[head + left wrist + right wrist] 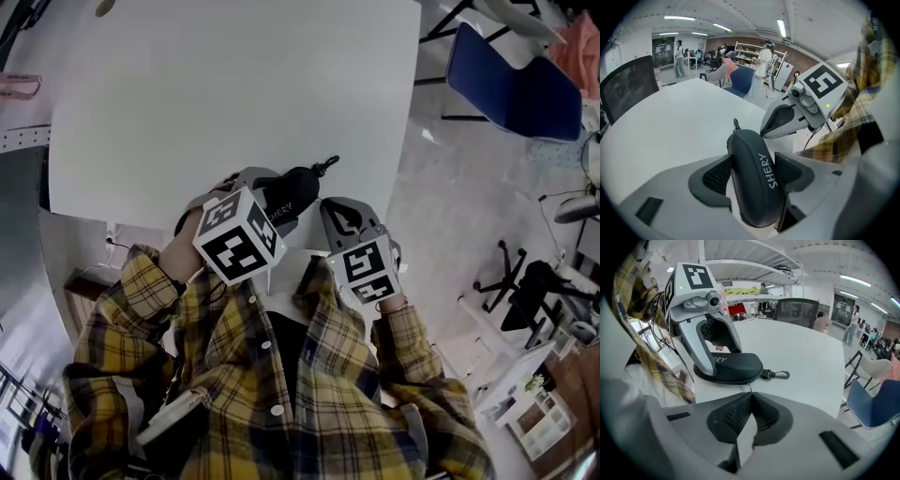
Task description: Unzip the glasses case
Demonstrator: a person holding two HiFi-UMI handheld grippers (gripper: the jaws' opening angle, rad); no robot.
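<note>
the black glasses case (755, 183) sits at the near edge of the white bench (234, 94), just in front of the person's plaid shirt (281, 394). the left gripper (265, 194) is clamped across its body, one pad pressed on each long side, jaws wide to fit it. a small swivel clip (780, 375) hangs off the case's far end. the right gripper (750, 393) is just right of the case and angled towards its seam; its jaws are closed tip to tip, pinching a thin zip tab (749, 387) at the case's edge. the case looks closed.
</note>
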